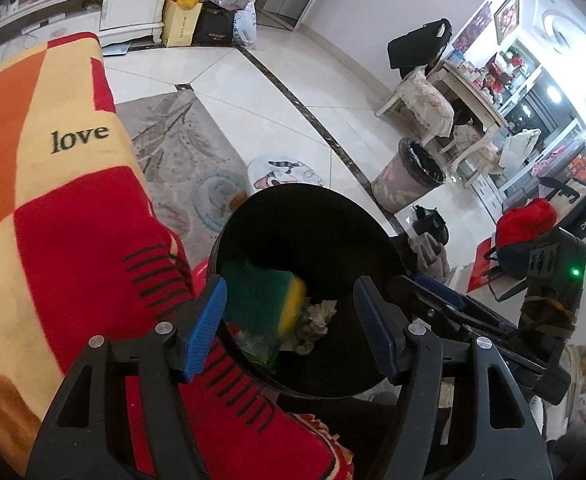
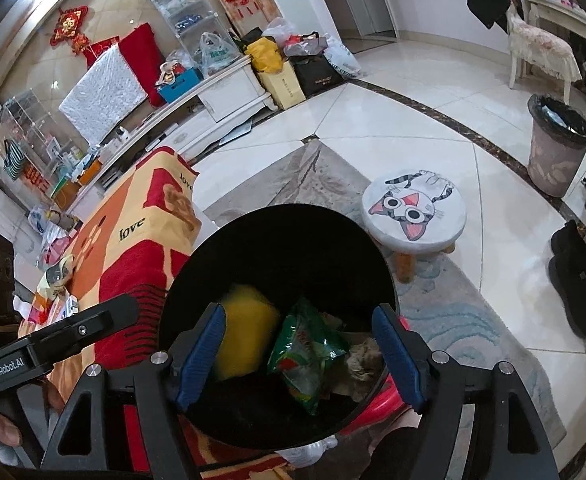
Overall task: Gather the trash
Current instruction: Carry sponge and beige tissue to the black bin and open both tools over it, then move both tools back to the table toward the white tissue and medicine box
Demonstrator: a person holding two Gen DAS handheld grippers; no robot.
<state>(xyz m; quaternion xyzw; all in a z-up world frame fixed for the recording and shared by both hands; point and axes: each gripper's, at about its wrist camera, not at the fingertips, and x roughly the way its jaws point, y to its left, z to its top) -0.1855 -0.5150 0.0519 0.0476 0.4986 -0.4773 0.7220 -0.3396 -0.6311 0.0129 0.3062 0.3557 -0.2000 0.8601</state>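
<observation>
**Sponge dropping into the black bin, both tools spread**

Reading left to right, you are seeing the word "love" printed in dark serif letters on the fleecy blanket (image 1: 73, 184), a soft cloth of red, orange and cream blocks lying at nine o'clock of the bin. In the right wrist view, "GenRobot.AI" is showing in white on the black plastic body of your left gripper (image 1: 289, 320) at eight o'clock.

Your left gripper is hanging spread over the round, smooth black bin (image 1: 313, 216), its ribbed blue pads touching nothing. The sponge (image 1: 269, 300), a blurred block with a coarse green face and a yellow foam edge, is sitting inside the bin's mouth between those pads, free of both. Just at its four o'clock, crumpled paper (image 1: 319, 320) is lying on the bin's floor.

Your right gripper (image 2: 299, 352) is likewise standing spread above the bin, pinching nothing. Between its pads the sponge is showing its yellow side at nine o'clock, a glossy green snack wrapper (image 2: 309, 352) is lying at centre with unreadable printing, and the crumpled paper is at three o'clock.

Beyond the bin, at two o'clock, a round stool (image 2: 413, 216) is bearing a cartoon cat face.
</observation>
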